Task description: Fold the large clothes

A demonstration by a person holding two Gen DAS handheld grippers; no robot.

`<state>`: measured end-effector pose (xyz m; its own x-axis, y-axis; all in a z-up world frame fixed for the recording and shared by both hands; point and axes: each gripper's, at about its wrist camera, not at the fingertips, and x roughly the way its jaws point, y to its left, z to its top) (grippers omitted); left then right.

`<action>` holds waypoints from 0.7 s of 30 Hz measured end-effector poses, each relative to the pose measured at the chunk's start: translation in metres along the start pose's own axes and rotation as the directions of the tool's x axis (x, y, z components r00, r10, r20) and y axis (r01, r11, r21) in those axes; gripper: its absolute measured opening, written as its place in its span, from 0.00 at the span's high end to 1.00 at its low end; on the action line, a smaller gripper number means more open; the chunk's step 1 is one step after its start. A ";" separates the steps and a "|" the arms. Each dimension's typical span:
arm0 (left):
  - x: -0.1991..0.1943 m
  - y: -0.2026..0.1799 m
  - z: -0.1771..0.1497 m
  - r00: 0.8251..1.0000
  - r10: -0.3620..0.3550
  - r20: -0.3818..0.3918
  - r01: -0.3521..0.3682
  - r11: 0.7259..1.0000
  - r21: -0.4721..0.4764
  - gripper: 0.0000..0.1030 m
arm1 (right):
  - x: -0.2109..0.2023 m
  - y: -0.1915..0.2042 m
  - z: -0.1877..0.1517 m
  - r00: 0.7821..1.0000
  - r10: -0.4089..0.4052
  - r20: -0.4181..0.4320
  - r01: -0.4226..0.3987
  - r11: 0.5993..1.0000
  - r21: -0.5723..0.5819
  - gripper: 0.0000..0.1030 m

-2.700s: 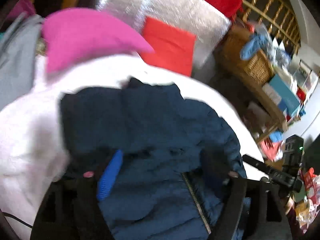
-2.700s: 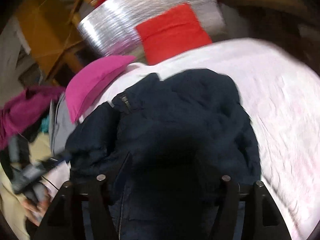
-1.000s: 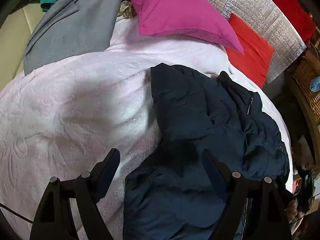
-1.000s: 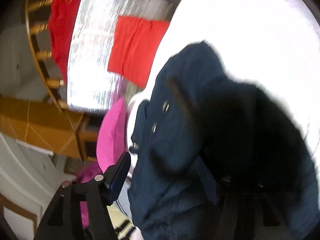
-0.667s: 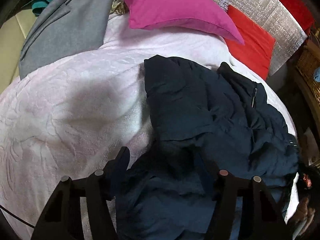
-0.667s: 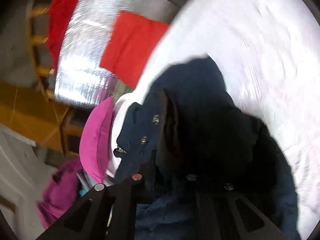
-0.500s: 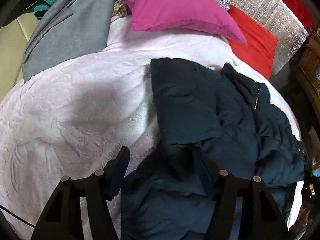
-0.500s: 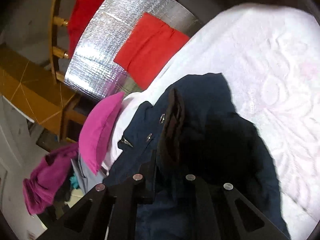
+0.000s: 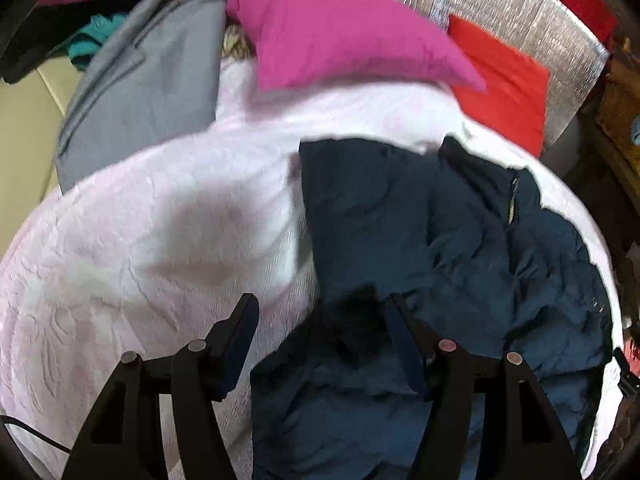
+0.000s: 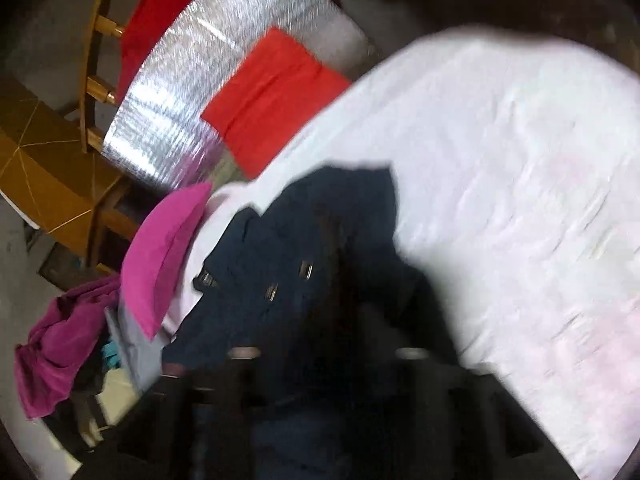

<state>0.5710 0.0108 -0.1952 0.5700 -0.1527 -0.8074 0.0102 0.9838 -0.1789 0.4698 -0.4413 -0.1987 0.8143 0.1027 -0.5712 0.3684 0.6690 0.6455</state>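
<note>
A dark navy puffer jacket point(image 9: 452, 248) lies crumpled on a pale pink bedspread point(image 9: 152, 240). My left gripper point(image 9: 320, 312) is open, its fingers straddling the jacket's near left edge, with dark fabric between them. In the right wrist view the jacket point(image 10: 304, 248) shows snaps and a zipper end. My right gripper point(image 10: 324, 354) is blurred and dark against the jacket. Its bolts stand wider apart than before, but whether it holds fabric does not show.
A magenta pillow point(image 9: 344, 32) and a red cushion point(image 9: 504, 80) lie against silver foil padding point(image 10: 208, 76) at the head of the bed. A grey garment point(image 9: 148, 76) lies at the far left. A wicker basket edge point(image 9: 620, 92) shows at right.
My right gripper shut on a fold of the jacket and lifted it; now its view has swung and blurred, with the fingers wider apart. My left gripper stayed open and edged forward over the jacket's edge.
</note>
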 end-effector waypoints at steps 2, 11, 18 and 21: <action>-0.001 -0.001 0.000 1.000 -0.011 0.006 0.011 1.000 -0.009 0.33 | 0.004 0.001 0.009 1.000 -0.026 0.005 0.026 0.999 -0.023 0.25; 0.028 -0.007 -0.008 0.993 0.074 -0.097 -0.071 0.997 0.034 0.30 | 0.062 0.023 0.003 0.975 -0.194 -0.103 0.170 0.963 -0.211 0.51; 0.031 -0.024 -0.012 0.982 0.171 -0.081 -0.159 0.977 0.139 0.30 | 0.071 0.026 0.001 0.959 -0.267 -0.089 0.238 0.938 -0.250 0.58; 0.019 -0.021 -0.008 0.984 0.170 -0.054 -0.162 0.978 0.128 0.30 | 0.059 0.043 0.008 0.946 -0.316 -0.069 0.284 0.914 -0.288 0.55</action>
<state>0.5752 -0.0135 -0.2113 0.5183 0.0119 -0.8551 0.0232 0.9993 0.0279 0.5373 -0.4125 -0.2012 0.6229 -0.0632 -0.7798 0.4394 0.8529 0.2819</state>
